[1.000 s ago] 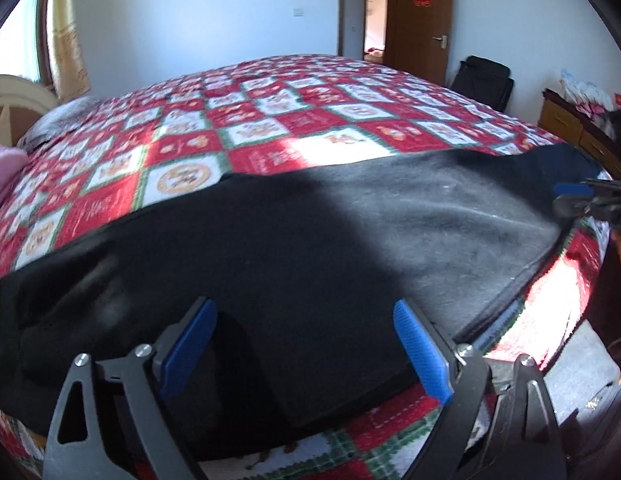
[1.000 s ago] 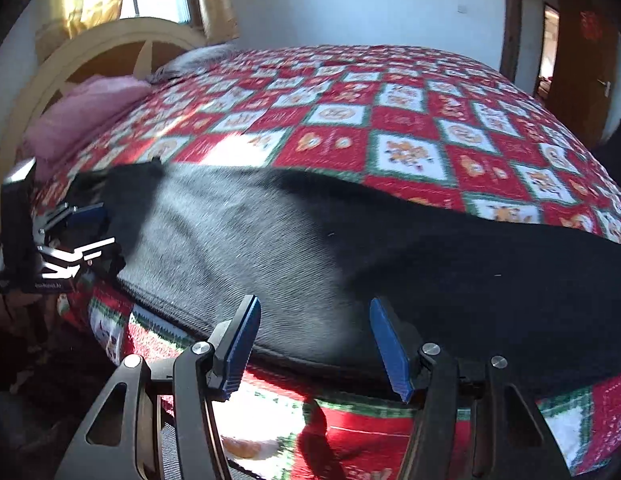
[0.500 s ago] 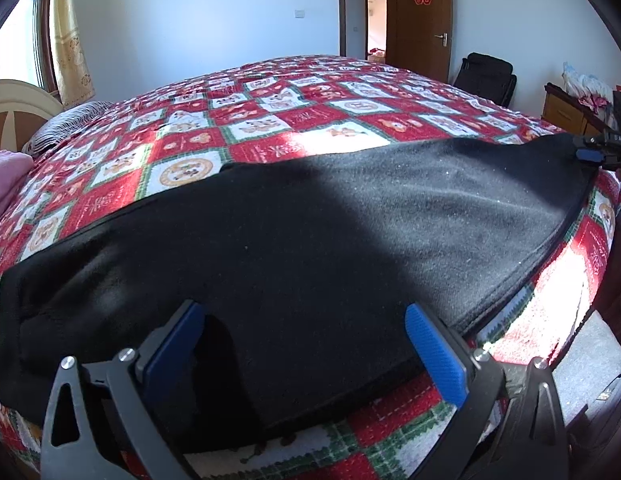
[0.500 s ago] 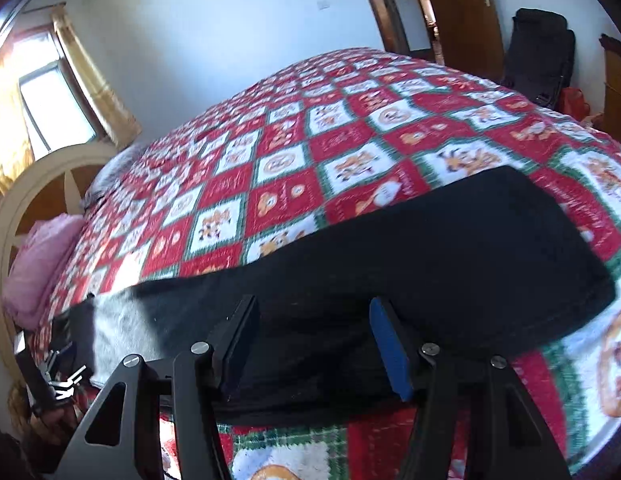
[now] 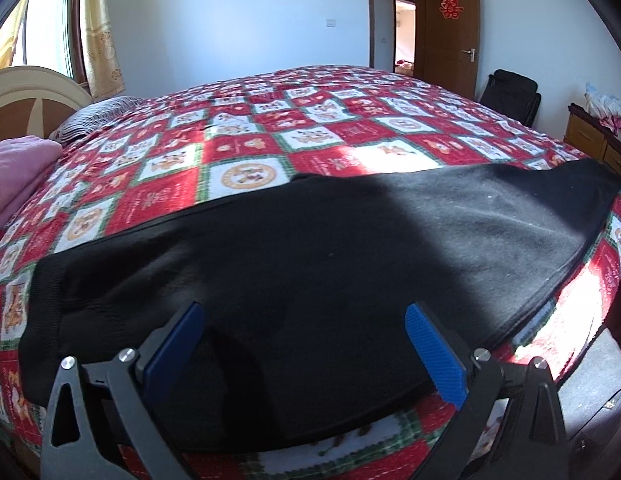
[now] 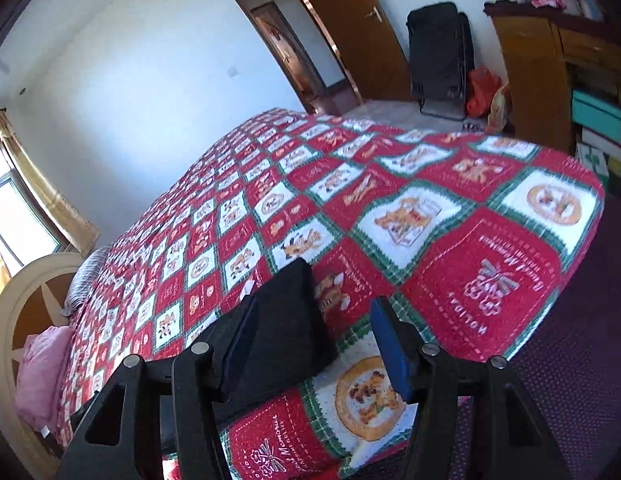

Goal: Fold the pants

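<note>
Two grippers were mine to hold, and neither had cloth between its fingers. My left gripper hovered with its blue-padded fingers spread wide above the near edge of the black fleece pants. The pants lay flat and stretched lengthwise along the near side of the red, white and green patchwork quilt, one end reaching toward the right corner of the bed, the ribbed end at the left. Sunlight fell across the right part of the fabric, while the left part sat in shadow.

My right gripper was also spread wide, tilted over the corner of the quilt. One narrow end of the pants lay just beside its left finger; whether pad and cloth touched I could not tell. The right finger hung over bare quilt, apart from the fabric.

Beyond the bed stood a brown wooden door, a black folding chair, a cream arched headboard and a pink pillow.
</note>
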The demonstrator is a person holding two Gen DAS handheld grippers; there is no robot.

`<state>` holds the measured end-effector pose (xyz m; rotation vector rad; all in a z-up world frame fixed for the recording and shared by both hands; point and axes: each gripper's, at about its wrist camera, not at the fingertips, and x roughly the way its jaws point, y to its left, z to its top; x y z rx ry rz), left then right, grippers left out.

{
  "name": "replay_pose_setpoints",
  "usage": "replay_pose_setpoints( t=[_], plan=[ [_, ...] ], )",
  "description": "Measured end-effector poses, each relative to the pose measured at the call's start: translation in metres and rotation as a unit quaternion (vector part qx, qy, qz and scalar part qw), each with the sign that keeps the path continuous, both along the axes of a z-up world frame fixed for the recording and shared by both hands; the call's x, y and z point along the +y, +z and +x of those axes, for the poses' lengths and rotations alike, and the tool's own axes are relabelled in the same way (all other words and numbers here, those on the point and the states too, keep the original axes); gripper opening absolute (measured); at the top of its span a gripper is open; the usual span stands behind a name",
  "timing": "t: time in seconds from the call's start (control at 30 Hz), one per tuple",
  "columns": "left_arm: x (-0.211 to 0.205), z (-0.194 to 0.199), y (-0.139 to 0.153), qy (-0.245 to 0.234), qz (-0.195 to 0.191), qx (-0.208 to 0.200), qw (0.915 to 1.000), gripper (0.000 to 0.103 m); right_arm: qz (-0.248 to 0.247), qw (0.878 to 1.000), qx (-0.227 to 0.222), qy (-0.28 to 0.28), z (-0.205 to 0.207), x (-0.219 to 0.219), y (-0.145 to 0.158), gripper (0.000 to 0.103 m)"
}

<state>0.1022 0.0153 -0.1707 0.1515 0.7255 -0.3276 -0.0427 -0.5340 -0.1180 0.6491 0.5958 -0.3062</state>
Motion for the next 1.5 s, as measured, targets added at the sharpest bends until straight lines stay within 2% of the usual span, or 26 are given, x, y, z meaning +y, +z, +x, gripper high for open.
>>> replay_pose_setpoints(
  t=[0.07,0.13,0.4,0.47,0.67,0.77,1.0,1.23,1.5],
  plan=[
    [0.004,0.000,-0.002,0.007,0.010,-0.005,0.9999,0.103,0.010,1.000,0.015,0.017,0.009,0.004,-0.011,0.058],
    [0.008,0.002,-0.004,0.013,0.014,-0.006,0.9998,0.103,0.013,0.999,0.026,0.027,0.015,0.007,-0.019,0.050],
    [0.026,0.008,-0.008,0.038,0.002,-0.003,0.9993,0.103,-0.023,0.998,0.045,0.040,0.030,0.022,-0.029,0.048],
    [0.031,0.010,-0.006,0.045,0.006,-0.006,0.9989,0.103,-0.028,0.998,0.047,0.030,0.030,0.020,-0.030,0.032],
    [0.058,0.013,-0.007,0.075,0.007,-0.005,0.9972,0.103,0.016,0.999,0.016,0.024,0.019,0.006,-0.032,0.018],
    [0.069,0.015,-0.007,0.088,0.007,-0.005,0.9961,0.103,0.011,1.000,0.004,0.021,0.018,0.010,-0.029,0.015],
    [0.092,0.020,-0.011,0.106,-0.009,0.006,0.9943,0.103,-0.016,0.999,-0.028,0.040,0.020,0.037,-0.002,0.013],
    [0.093,0.019,-0.011,0.102,-0.010,0.004,0.9947,0.103,-0.041,0.995,-0.054,0.079,0.027,0.075,0.024,0.012],
    [0.103,0.015,-0.005,0.103,-0.015,-0.001,0.9946,0.103,-0.059,0.988,-0.064,0.126,0.039,0.116,0.040,0.012]
  ],
)
